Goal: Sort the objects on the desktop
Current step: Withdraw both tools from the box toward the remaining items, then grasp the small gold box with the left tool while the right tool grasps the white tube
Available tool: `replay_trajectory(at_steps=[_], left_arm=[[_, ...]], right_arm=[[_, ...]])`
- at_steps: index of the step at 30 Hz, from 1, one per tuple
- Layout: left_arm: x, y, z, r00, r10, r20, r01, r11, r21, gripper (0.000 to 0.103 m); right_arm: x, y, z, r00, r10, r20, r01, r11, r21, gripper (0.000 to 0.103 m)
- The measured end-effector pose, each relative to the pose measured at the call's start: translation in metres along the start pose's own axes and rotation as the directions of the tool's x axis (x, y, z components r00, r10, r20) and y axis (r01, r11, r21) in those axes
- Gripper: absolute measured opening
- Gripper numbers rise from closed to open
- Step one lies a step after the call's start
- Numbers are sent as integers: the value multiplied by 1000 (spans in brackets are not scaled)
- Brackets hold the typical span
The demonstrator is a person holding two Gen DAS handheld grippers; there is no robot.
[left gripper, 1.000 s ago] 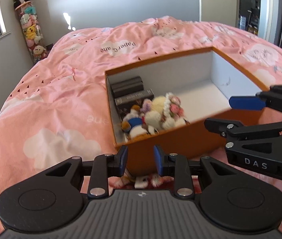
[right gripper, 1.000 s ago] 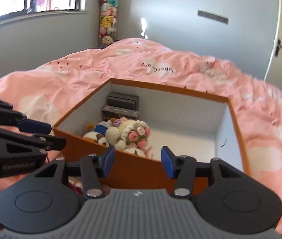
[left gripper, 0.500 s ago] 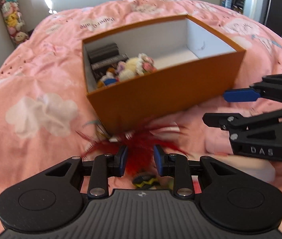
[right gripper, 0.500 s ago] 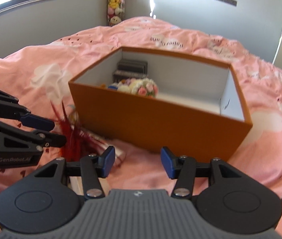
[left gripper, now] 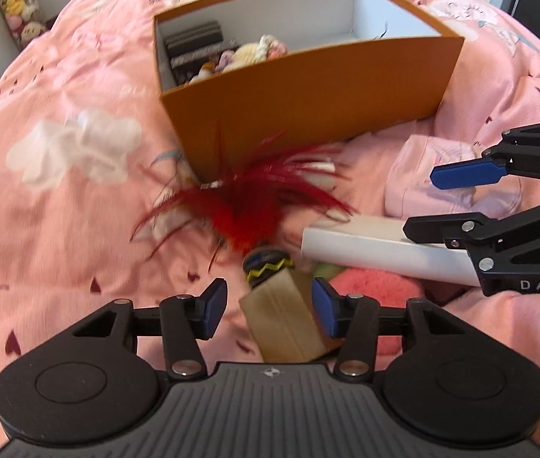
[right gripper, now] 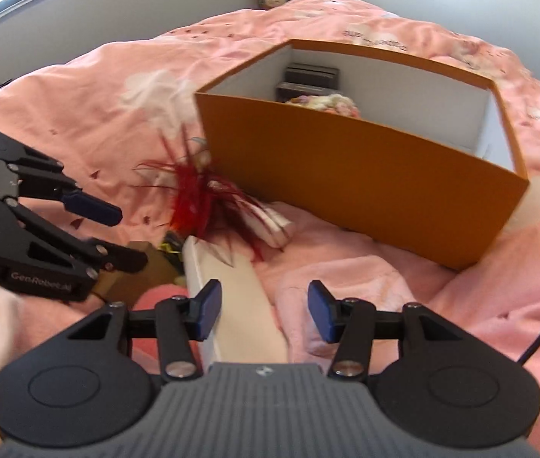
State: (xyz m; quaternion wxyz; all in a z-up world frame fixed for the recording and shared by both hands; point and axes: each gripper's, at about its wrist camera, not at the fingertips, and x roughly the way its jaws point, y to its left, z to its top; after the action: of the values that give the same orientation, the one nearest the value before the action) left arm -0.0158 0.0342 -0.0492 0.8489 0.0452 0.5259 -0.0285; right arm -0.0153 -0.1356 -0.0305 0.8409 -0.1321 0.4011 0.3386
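Left wrist view shows two grippers over a pink bedspread (left gripper: 60, 198): the left gripper (left gripper: 269, 307) with its jaws spread, holding nothing, and the right gripper (left gripper: 457, 198) at the right edge, also spread and empty. One orange box (left gripper: 308, 103) stands on the bed beyond them, with two dark flat cases (left gripper: 197, 44) stacked in its far left corner and a cluster of knitted plush toys (left gripper: 254, 53) beside them. One red feather toy (left gripper: 247, 202) lies against the box's near wall. One small brown cardboard box (left gripper: 281, 315) sits between the left gripper's blue pads, close to the right pad but not pinched. One long white box (left gripper: 376, 252) lies just right of it, under the right gripper, whose pads in the right wrist view (right gripper: 265, 307) straddle its near end without closing. One pale pink pouch (left gripper: 441, 175) rests past it.
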Motion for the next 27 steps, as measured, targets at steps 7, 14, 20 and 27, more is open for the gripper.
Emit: replay_trajectory(at_steps=[7, 14, 20, 27], left_arm=[[10, 12, -3, 994, -86, -72, 80, 993, -85, 59], [28, 20, -5, 975, -165, -146, 141, 976, -164, 62], [38, 19, -5, 965, -192, -180, 161, 972, -174, 64], [39, 15, -3, 964, -185, -189, 155, 974, -166, 63]], right_arm=[[7, 16, 2, 998, 47, -45, -51, 994, -100, 44], [17, 21, 4, 990, 51, -129, -67, 990, -126, 46], [33, 31, 6, 981, -47, -186, 12, 983, -185, 54], [37, 27, 7, 981, -58, -186, 26, 986, -166, 52]])
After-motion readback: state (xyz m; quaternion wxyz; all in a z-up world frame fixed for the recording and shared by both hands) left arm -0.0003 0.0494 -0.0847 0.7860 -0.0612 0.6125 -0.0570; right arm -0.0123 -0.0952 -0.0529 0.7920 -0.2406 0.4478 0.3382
